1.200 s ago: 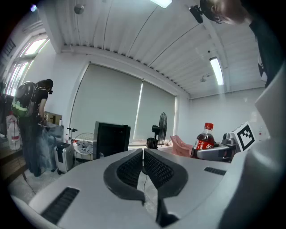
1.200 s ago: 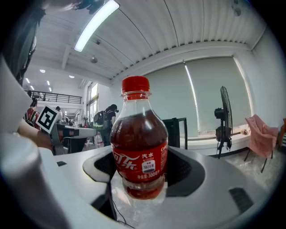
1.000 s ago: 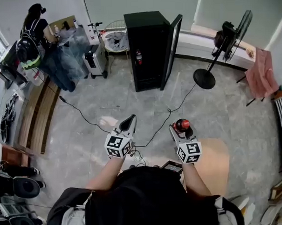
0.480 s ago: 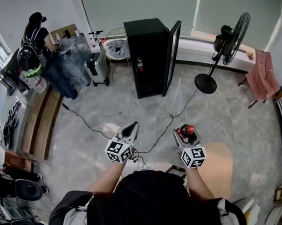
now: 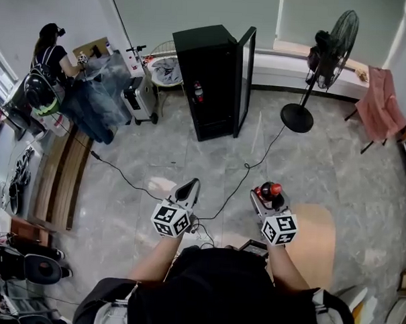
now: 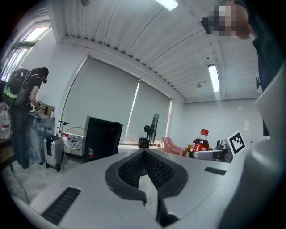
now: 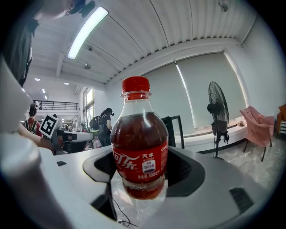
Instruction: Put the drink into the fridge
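1. Clamping the cola bottle [image 7: 139, 147] round its lower body, the right claw [image 5: 263, 197] holds it upright, red cap on top.
2. The left claw [image 6: 144, 156] is closed on nothing, its jaws meeting at the tips.
3. The black fridge [image 5: 207, 77] stands well ahead of both claws across the floor [image 5: 190, 157], its door [image 5: 245, 76] swung open.

Fridge [image 5: 206, 61] interior mostly out of sight, in shadow.

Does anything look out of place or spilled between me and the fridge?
Nothing spilled; the cola bottle stands upright in the right gripper. Only a black cable trails loose across the floor toward the open fridge.
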A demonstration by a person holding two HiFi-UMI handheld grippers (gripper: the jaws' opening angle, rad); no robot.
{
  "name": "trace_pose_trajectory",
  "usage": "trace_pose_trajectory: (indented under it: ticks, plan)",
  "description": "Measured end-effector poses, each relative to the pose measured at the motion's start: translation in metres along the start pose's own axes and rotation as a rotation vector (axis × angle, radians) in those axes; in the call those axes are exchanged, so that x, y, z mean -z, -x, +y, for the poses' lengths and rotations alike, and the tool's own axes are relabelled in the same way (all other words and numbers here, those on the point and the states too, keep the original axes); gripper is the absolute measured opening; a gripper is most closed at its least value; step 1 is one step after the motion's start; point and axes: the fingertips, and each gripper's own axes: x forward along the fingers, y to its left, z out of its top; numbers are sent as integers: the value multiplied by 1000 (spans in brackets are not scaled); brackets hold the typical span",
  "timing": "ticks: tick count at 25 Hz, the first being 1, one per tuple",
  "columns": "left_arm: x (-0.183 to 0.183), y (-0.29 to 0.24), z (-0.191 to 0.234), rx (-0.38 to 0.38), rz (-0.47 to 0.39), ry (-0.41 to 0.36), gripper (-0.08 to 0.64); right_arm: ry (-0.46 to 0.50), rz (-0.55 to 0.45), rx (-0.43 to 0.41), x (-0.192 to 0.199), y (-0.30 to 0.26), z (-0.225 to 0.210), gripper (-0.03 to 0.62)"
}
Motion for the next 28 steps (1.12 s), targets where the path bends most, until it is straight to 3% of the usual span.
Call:
trace_pose_trajectory:
  ticks: [15,21,28]
  plan:
    - [6,-6,-12,-46,-26,-5,15,-12,-33,10,-9,21,-29,304]
    - [10,-23,15,-59,-36,21,15,-19,-22,4,-6,-7,-34,304]
    - [7,-78,65,-84,-55,44,15,11,-3,-22,-14,-73,-54,304]
